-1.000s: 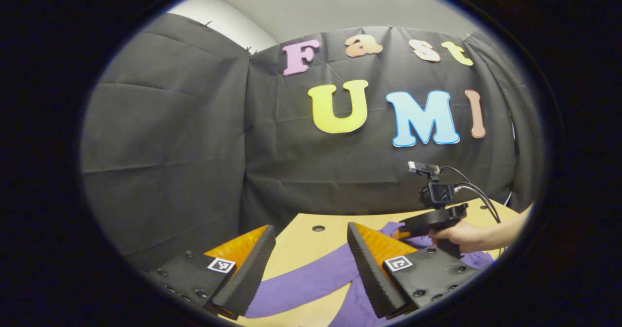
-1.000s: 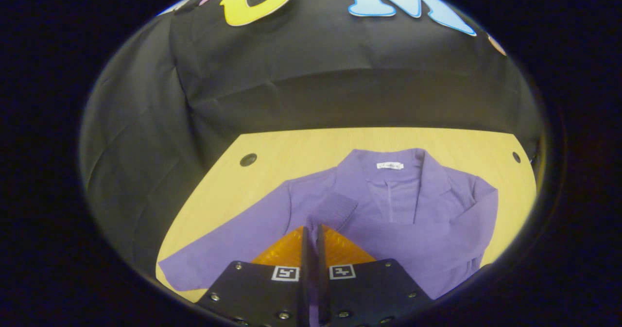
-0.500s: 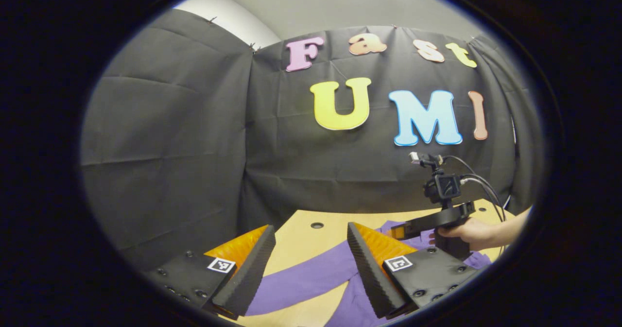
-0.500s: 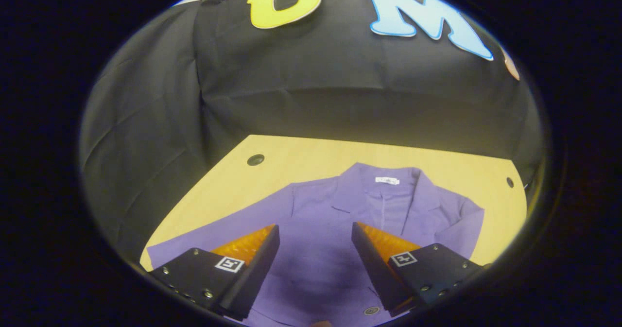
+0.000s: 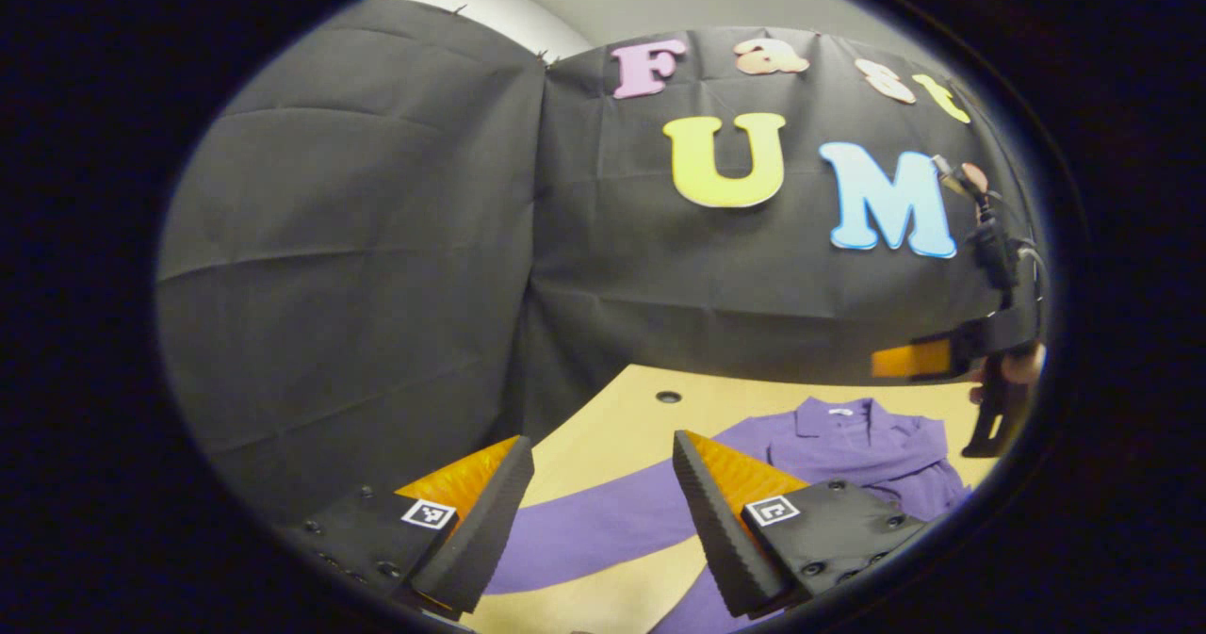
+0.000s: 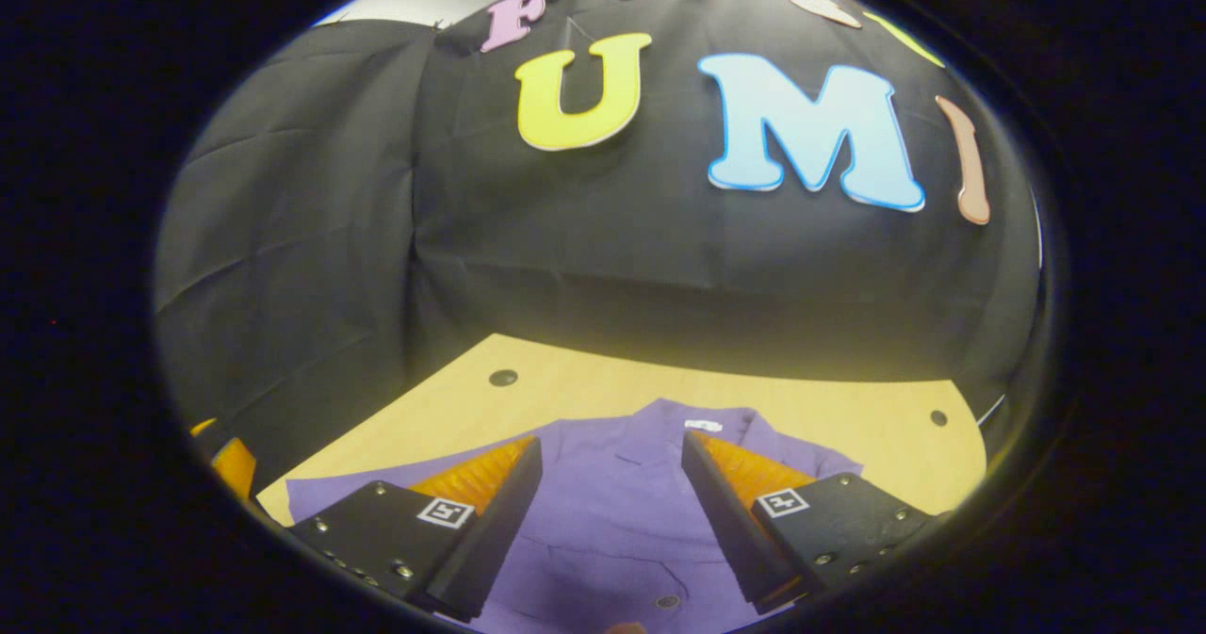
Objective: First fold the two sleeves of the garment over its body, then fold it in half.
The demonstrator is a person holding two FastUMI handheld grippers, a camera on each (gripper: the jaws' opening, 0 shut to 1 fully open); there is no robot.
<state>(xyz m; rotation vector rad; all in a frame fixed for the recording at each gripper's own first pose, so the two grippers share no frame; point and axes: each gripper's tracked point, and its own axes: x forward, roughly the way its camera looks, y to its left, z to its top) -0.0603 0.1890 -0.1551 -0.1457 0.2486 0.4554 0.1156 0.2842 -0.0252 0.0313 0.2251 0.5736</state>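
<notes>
Lying flat on the tabletop [image 6: 584, 394], the purple garment [image 6: 617, 512] is being viewed collar away, one sleeve [image 5: 603, 526] stretched out sideways. The left gripper [image 5: 598, 502] is being held above that sleeve, fingers wide and holding nothing. The right gripper [image 6: 611, 502] is being held over the garment's body, fingers likewise wide apart.
</notes>
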